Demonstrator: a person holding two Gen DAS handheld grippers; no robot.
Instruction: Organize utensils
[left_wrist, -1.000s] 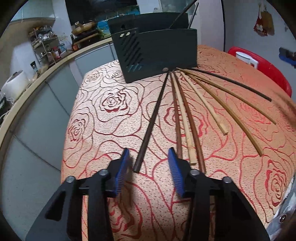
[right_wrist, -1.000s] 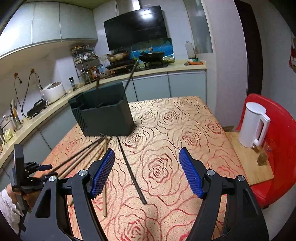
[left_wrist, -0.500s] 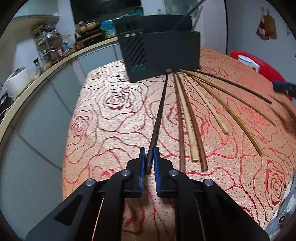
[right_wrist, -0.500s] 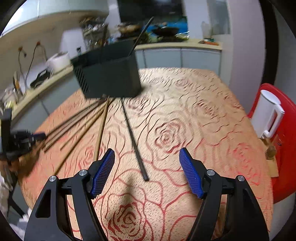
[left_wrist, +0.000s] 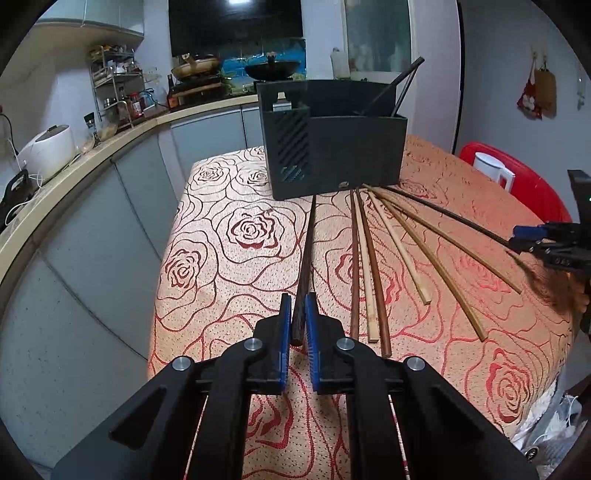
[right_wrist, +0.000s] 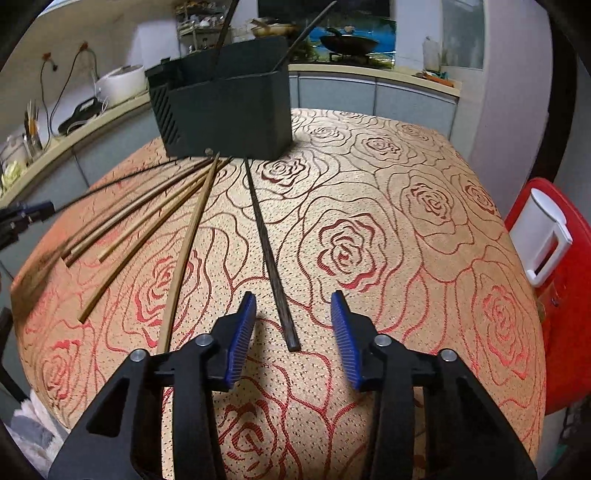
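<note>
In the left wrist view my left gripper is shut on the near end of a dark brown chopstick, which runs away to the foot of the black utensil holder. Several other wooden chopsticks lie fanned out on the rose-patterned tablecloth to its right. In the right wrist view my right gripper hangs low over the table with its jaws closing. The near end of a black chopstick lies between them, and the pads are clear of it. The holder has two sticks standing in it.
A white kettle stands on a red chair beyond the table's right edge. A kitchen counter with a rice cooker curves along the left. The table's left edge drops off next to my left gripper.
My left gripper closed on the dark brown chopstick and lifted a little. My right gripper came down towards the black chopstick and its jaws narrowed.
</note>
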